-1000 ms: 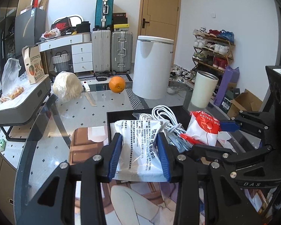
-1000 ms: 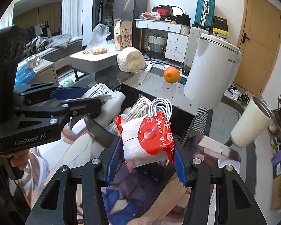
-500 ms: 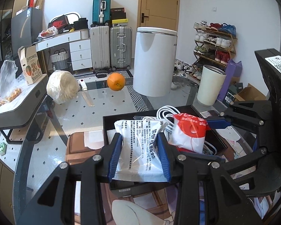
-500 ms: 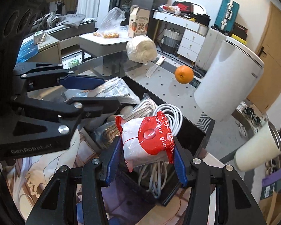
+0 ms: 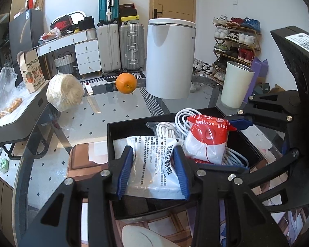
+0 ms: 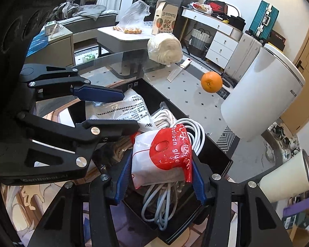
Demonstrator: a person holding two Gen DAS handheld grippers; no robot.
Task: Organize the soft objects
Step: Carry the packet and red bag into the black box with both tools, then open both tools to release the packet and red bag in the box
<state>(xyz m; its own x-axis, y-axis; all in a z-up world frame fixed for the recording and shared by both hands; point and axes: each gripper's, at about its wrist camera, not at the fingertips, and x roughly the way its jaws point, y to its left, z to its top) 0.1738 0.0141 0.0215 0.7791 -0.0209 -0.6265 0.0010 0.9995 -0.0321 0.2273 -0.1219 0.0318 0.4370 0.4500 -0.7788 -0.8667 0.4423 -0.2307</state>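
A white printed bag (image 5: 154, 164) sits between the blue pads of my left gripper (image 5: 153, 154), over the near-left part of the black tray (image 5: 134, 123). The pads still touch the bag while the jaws are opening. My right gripper (image 6: 161, 164) is shut on a red-and-white balloon glue bag (image 6: 164, 156), held over coiled white cables (image 6: 197, 129) inside the tray (image 6: 214, 150). In the left wrist view the right gripper (image 5: 216, 142) comes in from the right with the glue bag (image 5: 208, 140). In the right wrist view the left gripper (image 6: 127, 111) reaches in from the left.
The tray lies on a glass table over a printed mat (image 5: 86, 156). Farther back on the glass are an orange (image 5: 126, 83), a pale round bundle (image 5: 63, 91) and a knife (image 5: 92, 100). A white bin (image 5: 169, 59) and a cream tumbler (image 5: 235, 84) stand beyond.
Both grippers have carried their bags forward and down over the black tray. The right gripper has rolled, so the glue bag now sits tilted above the cables.
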